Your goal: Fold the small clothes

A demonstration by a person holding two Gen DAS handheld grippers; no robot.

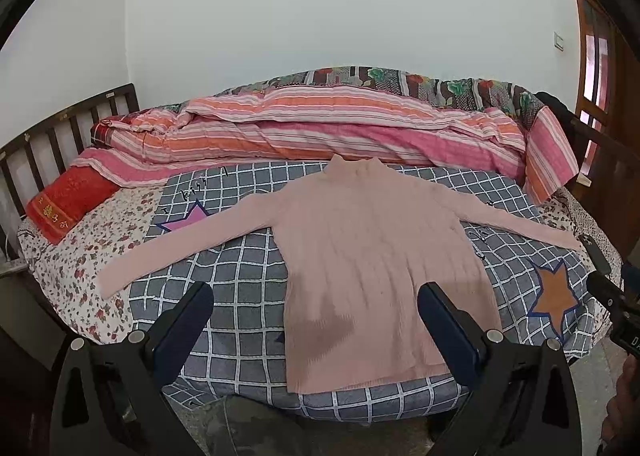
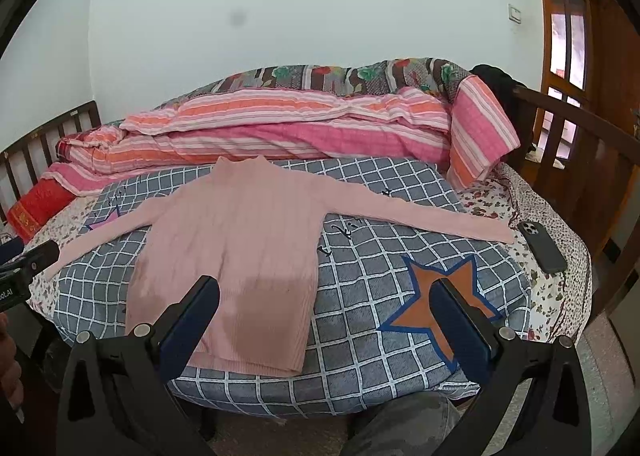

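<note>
Laid out flat and face up, a pink ribbed sweater [image 1: 376, 256] rests on a grey checked blanket [image 1: 240, 276] spread over a bed [image 1: 72, 256]. Its high collar points toward the far wall, its hem lies near the front edge of the bed, and both long sleeves stretch straight out to either side. A rolled striped quilt [image 1: 320, 127] lies along the far side of the bed, just beyond the collar. A dark phone [image 2: 542, 248] sits on the floral sheet, just beside the cuff of the sleeve on the right.

Neither tool touches the garment. The left gripper [image 1: 316, 304] hovers over the hem area with its jaws spread wide and nothing between them. The right gripper [image 2: 328, 300] hangs over the lower right of the sweater and an orange star [image 2: 440, 296] printed on the blanket, its jaws likewise wide apart and empty.

Judging by this layout, the folding has not begun; the sweater is spread and ready. The first fold probably calls for each gripper to travel outward to a sleeve, pinch the thin knit near the cuff or shoulder without catching the blanket beneath, and carry it across the body. The phone lies close enough to the right cuff to be nudged.
</note>
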